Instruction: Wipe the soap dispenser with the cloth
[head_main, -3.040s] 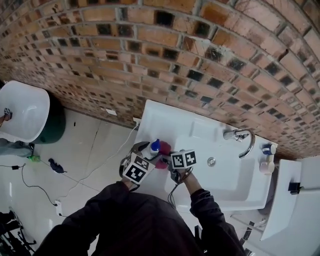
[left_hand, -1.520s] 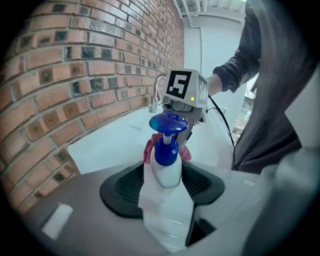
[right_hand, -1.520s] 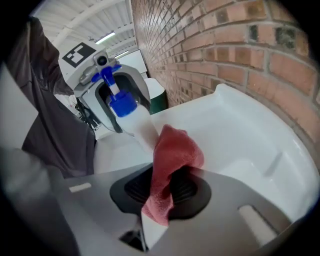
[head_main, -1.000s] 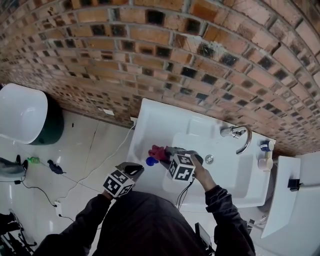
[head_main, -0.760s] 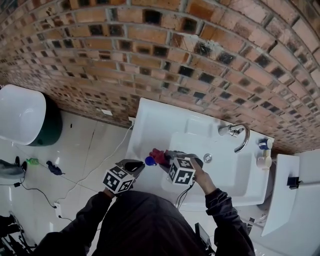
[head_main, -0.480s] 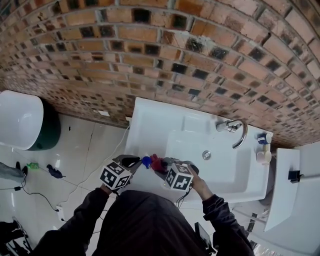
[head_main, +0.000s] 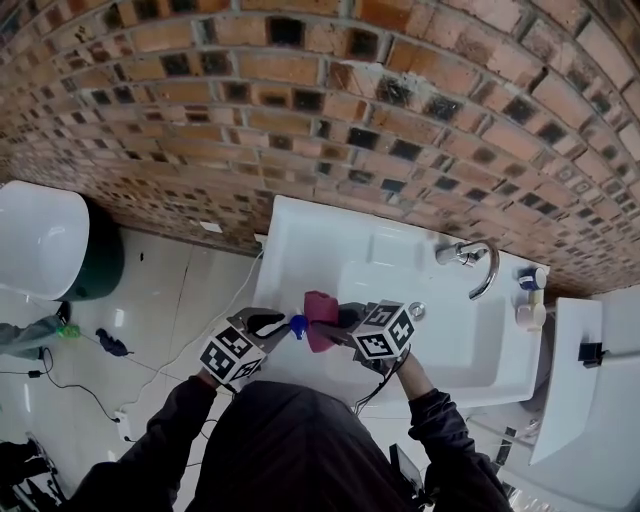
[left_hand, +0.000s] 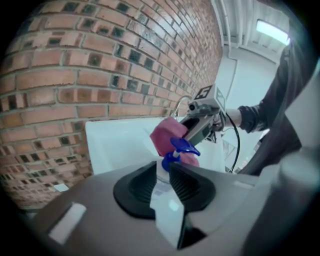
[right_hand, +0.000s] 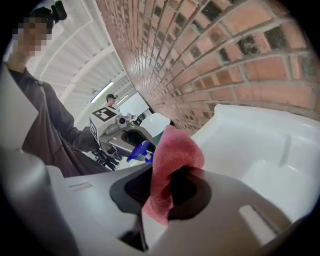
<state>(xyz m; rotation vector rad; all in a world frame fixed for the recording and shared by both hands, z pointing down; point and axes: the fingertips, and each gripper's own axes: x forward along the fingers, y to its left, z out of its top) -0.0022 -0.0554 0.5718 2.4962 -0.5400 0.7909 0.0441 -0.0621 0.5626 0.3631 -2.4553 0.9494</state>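
— Where was the dispenser (left_hand: 181, 147)?
— In the left gripper (left_hand: 164, 172), over the front left corner of the sink (head_main: 330, 250). Its clear body ran back between the jaws, and the blue pump stuck out in front.
— Gripped?
— Yes. The jaws had just been opening a little, but the pads lay against both sides of the bottle.
— And the cloth (right_hand: 172, 150)?
— Pink, and pinched in the right gripper (right_hand: 167, 185), whose jaws were closed on it. A fold stood up above the jaws and a flap hung below.
— Did it touch the dispenser?
— It was just beside the pump, on the basin side. Whether they met, I couldn't tell.
— How did the grippers stand?
— Facing each other, tips near, in front of the brick wall (head_main: 300, 100).
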